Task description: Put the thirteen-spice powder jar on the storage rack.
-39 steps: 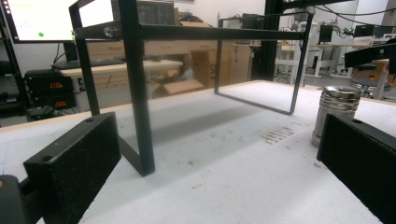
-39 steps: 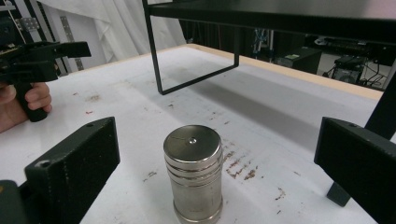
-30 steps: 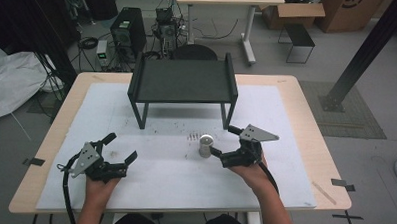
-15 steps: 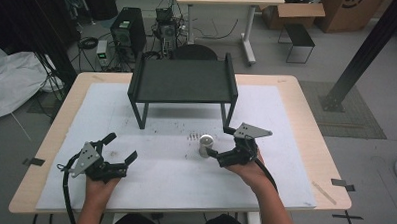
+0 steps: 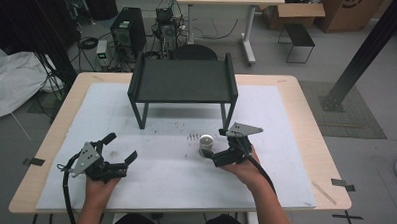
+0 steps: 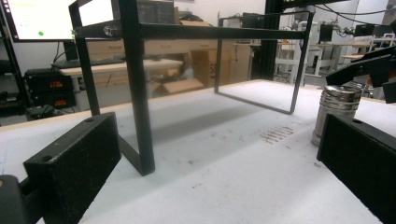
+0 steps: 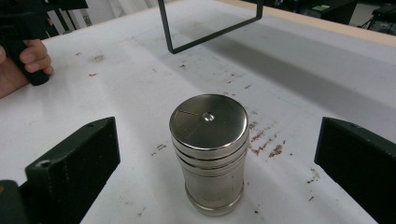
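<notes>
Steel canister (image 7: 208, 151) stands on the counter (image 5: 287, 95) before the rack (image 5: 182, 81); the right gripper (image 5: 220, 154) has closed in, fingers apart and flanking it (likely pre-grasp). Left gripper (image 5: 119, 150) stays wide apart.

a black stand (image 5: 182, 81) blocks the table's far middle, a steel canister (image 5: 206, 144) stands just before its right legs, and bare white mat (image 5: 174, 176) lies open toward the near edge
</notes>
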